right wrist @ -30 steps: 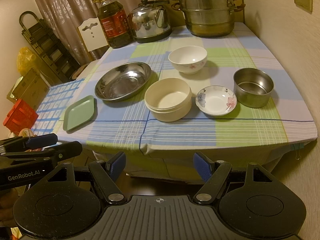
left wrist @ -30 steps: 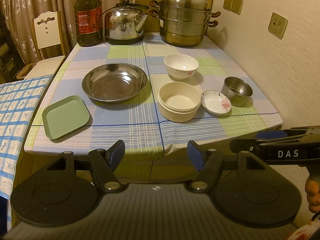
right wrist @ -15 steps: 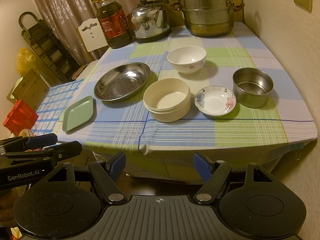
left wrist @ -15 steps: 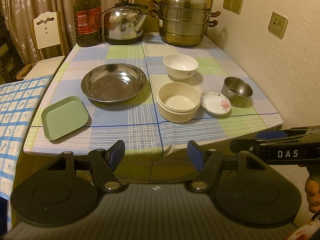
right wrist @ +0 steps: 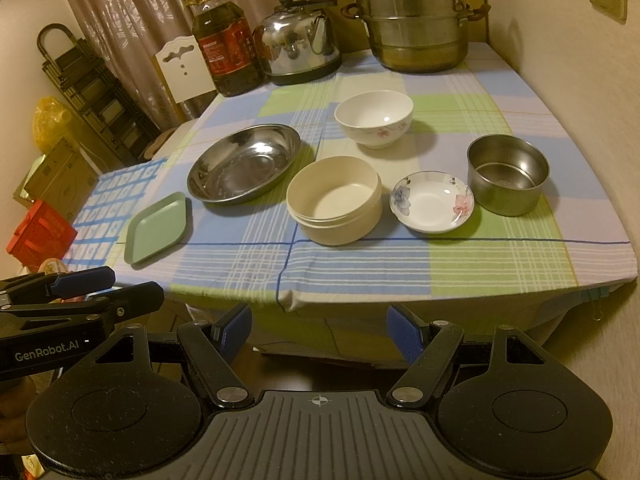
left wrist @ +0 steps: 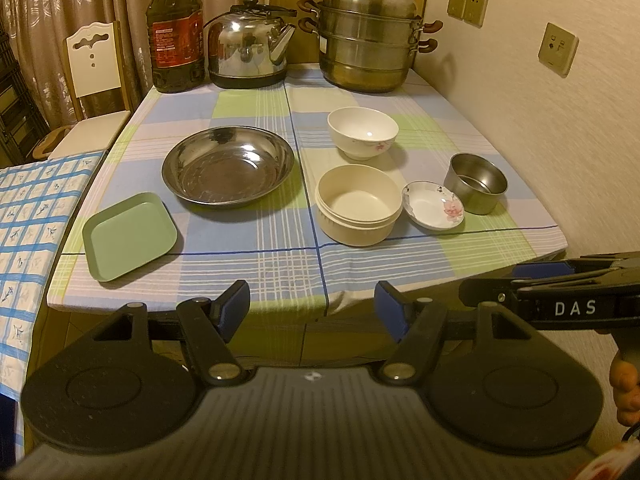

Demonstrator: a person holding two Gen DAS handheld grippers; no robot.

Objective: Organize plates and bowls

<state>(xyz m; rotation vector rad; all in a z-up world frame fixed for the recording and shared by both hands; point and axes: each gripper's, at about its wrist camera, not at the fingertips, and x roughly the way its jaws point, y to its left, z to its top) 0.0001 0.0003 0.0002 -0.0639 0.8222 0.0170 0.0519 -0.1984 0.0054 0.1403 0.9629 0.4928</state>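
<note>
On the checked tablecloth [left wrist: 248, 256] lie a green square plate [left wrist: 130, 236] [right wrist: 157, 228], a wide steel dish [left wrist: 228, 169] [right wrist: 243, 163], a cream round bowl [left wrist: 359, 209] [right wrist: 334, 199], a white flowered bowl [left wrist: 362, 132] [right wrist: 373, 118], a small flowered saucer [left wrist: 433, 205] [right wrist: 431, 201] and a steel cup bowl [left wrist: 475, 182] [right wrist: 507, 173]. My left gripper [left wrist: 312, 306] hangs open before the table's front edge, empty. My right gripper [right wrist: 319, 332] is open too, also short of the edge and holding nothing.
At the back stand an oil bottle [left wrist: 175, 32], a steel kettle [left wrist: 250, 52] and a stacked steamer pot [left wrist: 368, 36]. A wall [left wrist: 540, 120] runs along the right side. A white chair [left wrist: 94, 80] and a second blue-checked table [left wrist: 28, 216] are at the left.
Both grippers have crept slightly toward the table, so the dishes look a little nearer. Neither gripper's opening has changed and no dish has moved.
</note>
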